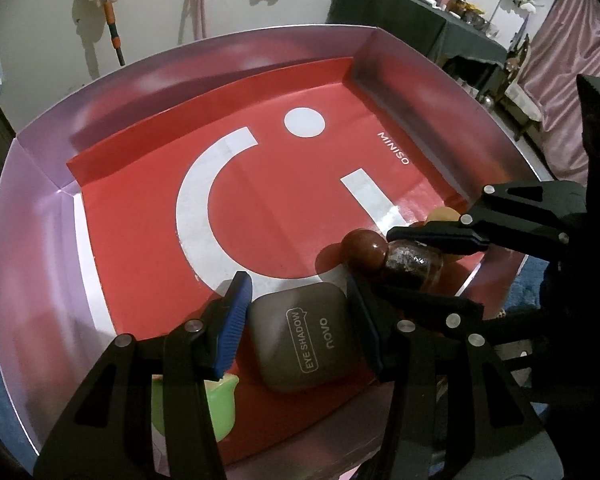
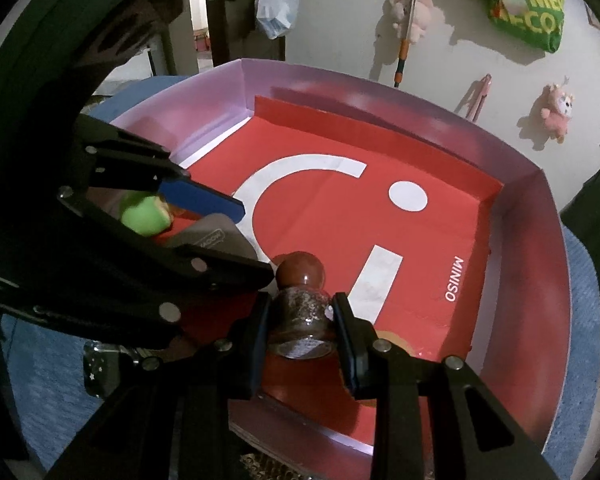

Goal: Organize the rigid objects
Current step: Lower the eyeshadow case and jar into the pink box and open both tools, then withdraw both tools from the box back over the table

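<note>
A pink box with a red MINISO liner (image 1: pixel 204 80) (image 2: pixel 540 264) holds the objects. A brown eye shadow case (image 1: pixel 304 338) lies at its near edge between the fingers of my left gripper (image 1: pixel 300 312), which is open around it with a small gap on each side. My right gripper (image 2: pixel 302 320) is shut on a small brown bottle with a round red-brown cap (image 2: pixel 300 304); the bottle also shows in the left wrist view (image 1: pixel 404 260). A green object (image 1: pixel 216 408) (image 2: pixel 146 216) lies left of the case.
A tan round object (image 1: pixel 444 214) sits behind the bottle by the box's right wall. The box rests on a blue cloth (image 2: pixel 580 320). A dark-draped table with bottles (image 1: pixel 420 12) stands far back right.
</note>
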A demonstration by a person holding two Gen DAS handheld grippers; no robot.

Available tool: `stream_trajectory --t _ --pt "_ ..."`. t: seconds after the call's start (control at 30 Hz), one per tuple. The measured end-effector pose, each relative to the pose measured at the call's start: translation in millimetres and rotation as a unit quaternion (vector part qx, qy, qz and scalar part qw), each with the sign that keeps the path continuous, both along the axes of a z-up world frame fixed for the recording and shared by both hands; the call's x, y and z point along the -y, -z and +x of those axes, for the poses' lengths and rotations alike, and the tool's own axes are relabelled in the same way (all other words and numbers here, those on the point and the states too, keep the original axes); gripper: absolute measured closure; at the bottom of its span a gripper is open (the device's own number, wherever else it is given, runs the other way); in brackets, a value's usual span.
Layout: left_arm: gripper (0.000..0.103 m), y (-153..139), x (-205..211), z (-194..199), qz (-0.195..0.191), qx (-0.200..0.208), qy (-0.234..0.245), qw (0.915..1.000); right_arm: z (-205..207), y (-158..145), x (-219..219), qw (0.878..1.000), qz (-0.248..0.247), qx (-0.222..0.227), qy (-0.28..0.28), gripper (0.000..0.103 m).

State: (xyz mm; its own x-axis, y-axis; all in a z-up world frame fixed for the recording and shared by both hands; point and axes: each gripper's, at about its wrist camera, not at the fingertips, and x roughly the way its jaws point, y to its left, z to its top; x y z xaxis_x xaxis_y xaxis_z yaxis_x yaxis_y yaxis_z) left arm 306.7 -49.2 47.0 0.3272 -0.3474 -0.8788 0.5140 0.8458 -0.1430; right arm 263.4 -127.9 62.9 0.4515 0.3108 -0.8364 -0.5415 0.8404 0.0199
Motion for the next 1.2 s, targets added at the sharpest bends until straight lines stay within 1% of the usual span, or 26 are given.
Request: stream_trajectory --t 0.2,0.3,0.37,0.43,0.53,0.6,0.67,0.73,0.77,0.8,0.87,0.93,1.03,1.1,1.13,1.2 --pt "0.055 -0.3 -3.5 -3.3 -0.008 0.005 -0.001 1.0 5.5 1.4 4.0 1.0 0.011 -0.011 0.001 0.07" --pt "0.052 -1.1 -4.7 -4.8 -0.008 0.006 -0.001 0.9999 6.5 1.9 5.0 1.0 0.014 -0.012 0.001 0.07" --pt "0.044 -3.7 -8.1 -7.1 -0.015 0.01 -0.002 0.9998 6.2 1.8 5.1 1.0 0.013 -0.011 0.001 0.069" --pt "0.039 -7.7 -9.7 -9.3 -0.024 0.016 -0.002 0.9996 6.4 1.8 5.2 1.0 0.014 -0.012 0.002 0.068" --pt "0.036 -15.2 -11.7 -12.6 -0.032 0.028 -0.005 0.9991 5.6 0.7 6.9 1.0 0.016 -0.01 0.006 0.067" --pt "0.036 -20.7 -13.6 -15.6 -0.034 0.035 -0.009 0.9988 3.9 -1.7 8.3 1.0 0.017 -0.007 0.009 0.059" --pt "0.035 -28.5 -16.6 -21.1 -0.04 0.044 -0.014 0.9981 1.4 -5.6 9.6 1.0 0.017 -0.001 0.012 0.056" --pt "0.035 -37.0 -21.2 -30.0 -0.045 0.058 -0.022 0.9971 -1.2 -11.1 11.9 1.0 0.018 0.004 0.017 0.055" --pt "0.031 -41.3 -23.2 -34.4 -0.047 0.065 -0.026 0.9965 -3.3 -14.6 13.3 1.0 0.019 0.007 0.02 0.053" --pt "0.029 -45.9 -25.7 -39.9 -0.05 0.072 -0.032 0.9957 -5.9 -18.8 15.2 0.999 0.022 0.012 0.024 0.049" --pt "0.027 -55.5 -32.1 -54.5 -0.059 0.094 -0.042 0.9929 -11.9 -27.4 17.4 0.999 0.024 0.022 0.03 0.043" --pt "0.026 -65.2 -36.6 -70.8 -0.066 0.118 -0.049 0.9896 -18.4 -36.7 19.1 0.998 0.026 0.032 0.036 0.04" --pt "0.018 -79.3 -43.5 -95.3 -0.077 0.15 -0.063 0.9836 -31.8 -51.2 22.3 0.997 0.032 0.048 0.048 0.035" --pt "0.016 -88.4 -46.6 -113.4 -0.083 0.181 -0.073 0.9773 -43.6 -61.8 24.8 0.996 0.039 0.061 0.055 0.031" --pt "0.014 -93.4 -47.8 -124.4 -0.085 0.202 -0.078 0.9726 -51.4 -68.6 26.5 0.995 0.044 0.069 0.06 0.03" --pt "0.008 -101.8 -49.7 -144.0 -0.089 0.235 -0.085 0.9642 -63.5 -77.5 28.8 0.993 0.05 0.084 0.069 0.026"
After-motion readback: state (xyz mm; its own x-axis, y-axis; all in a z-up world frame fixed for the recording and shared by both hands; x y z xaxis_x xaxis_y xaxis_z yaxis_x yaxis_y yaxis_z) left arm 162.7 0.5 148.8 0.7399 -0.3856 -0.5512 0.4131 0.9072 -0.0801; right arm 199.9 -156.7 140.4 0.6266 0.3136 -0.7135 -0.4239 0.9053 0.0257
